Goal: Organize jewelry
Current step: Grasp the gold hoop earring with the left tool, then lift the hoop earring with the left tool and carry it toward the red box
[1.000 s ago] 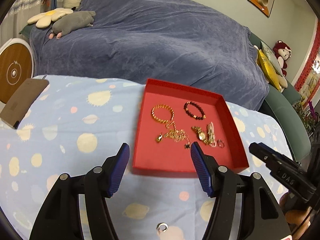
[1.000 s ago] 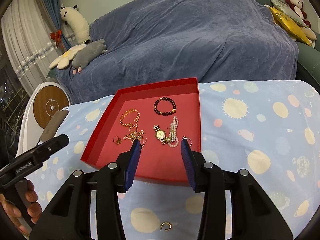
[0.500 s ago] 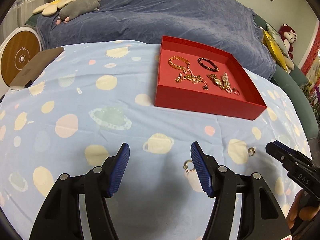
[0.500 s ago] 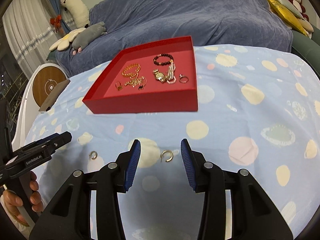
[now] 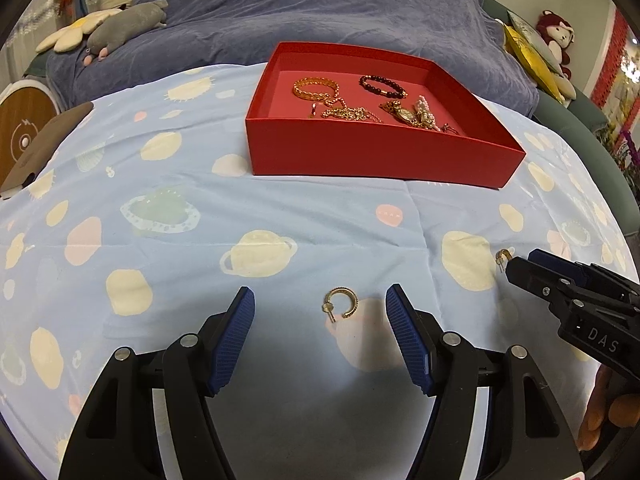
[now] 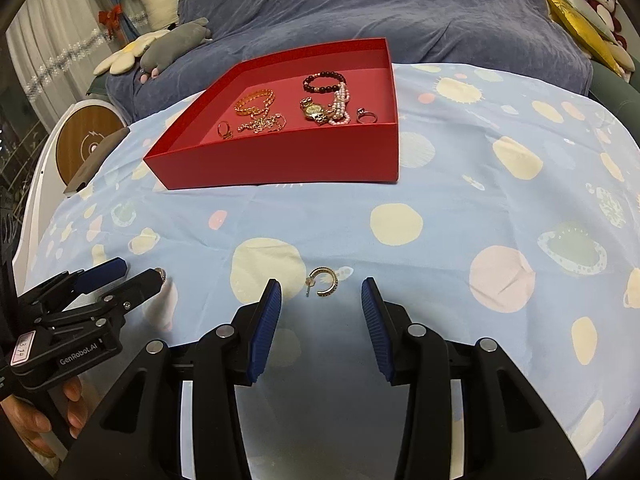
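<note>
Two gold hoop earrings lie on the planet-print cloth. One earring [image 5: 341, 306] rests between the blue pads of my left gripper [image 5: 320, 300], which is open and not touching it. The other earring [image 6: 324, 281] lies just ahead of my right gripper [image 6: 321, 290], open too. Each view catches the other gripper at its edge: the right gripper [image 5: 520, 262] beside its earring [image 5: 503, 256], the left gripper [image 6: 140, 271] by its earring [image 6: 161, 273]. Farther back, the red tray [image 5: 380, 152] [image 6: 280, 160] holds bracelets, a chain, a watch, pearls and rings.
Behind the table a sofa under a blue cover [image 5: 320, 12] carries plush toys [image 5: 124, 28]. A brown flat case [image 5: 44, 140] lies at the table's left edge, next to a round wooden disc [image 5: 24, 128]. Yellow cushions [image 5: 528, 56] sit at the right.
Both grippers came down and back from over the red tray toward the near cloth. The earrings, at first under the grippers, now lie between or just ahead of the fingertips.
</note>
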### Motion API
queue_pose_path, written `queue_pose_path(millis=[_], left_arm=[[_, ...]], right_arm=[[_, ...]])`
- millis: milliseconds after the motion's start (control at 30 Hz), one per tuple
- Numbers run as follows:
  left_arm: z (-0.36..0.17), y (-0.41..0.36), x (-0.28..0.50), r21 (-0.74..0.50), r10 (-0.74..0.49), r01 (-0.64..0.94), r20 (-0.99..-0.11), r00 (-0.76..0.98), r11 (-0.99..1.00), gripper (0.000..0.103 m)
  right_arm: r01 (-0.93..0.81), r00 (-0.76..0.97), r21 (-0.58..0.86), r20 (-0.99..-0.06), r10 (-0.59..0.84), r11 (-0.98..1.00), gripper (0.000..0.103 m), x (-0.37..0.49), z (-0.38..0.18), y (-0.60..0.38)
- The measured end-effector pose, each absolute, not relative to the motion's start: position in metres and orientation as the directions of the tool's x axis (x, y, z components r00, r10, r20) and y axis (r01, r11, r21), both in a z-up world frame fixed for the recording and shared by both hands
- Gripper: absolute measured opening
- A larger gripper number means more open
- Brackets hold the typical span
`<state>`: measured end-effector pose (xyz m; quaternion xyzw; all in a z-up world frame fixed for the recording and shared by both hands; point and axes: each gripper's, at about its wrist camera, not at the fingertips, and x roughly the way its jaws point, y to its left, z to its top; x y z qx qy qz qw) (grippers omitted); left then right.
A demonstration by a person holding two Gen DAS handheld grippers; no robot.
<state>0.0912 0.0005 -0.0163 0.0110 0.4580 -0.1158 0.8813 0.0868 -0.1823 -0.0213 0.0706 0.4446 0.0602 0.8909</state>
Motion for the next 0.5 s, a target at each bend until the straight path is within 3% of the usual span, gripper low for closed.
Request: queue_pose_path(millis=[400, 500], left_arm=[[-0.021, -0.008, 0.091, -0.003, -0.142, 0.232, -0.799, 0.584, 0.973, 0.021], [-0.021, -0.009, 0.092, 0.004, -0.137, 0.233, -0.799, 0.586, 0.972, 0.015]], right_arm=[[-0.063, 0.590, 0.151, -0.792, 0.159, 0.986, 0.040, 0.091, -0.027, -0.172], [-0.065, 0.594, 0.134, -0.791, 0.146, 0.989, 0.037, 0.092, -0.027, -0.169]])
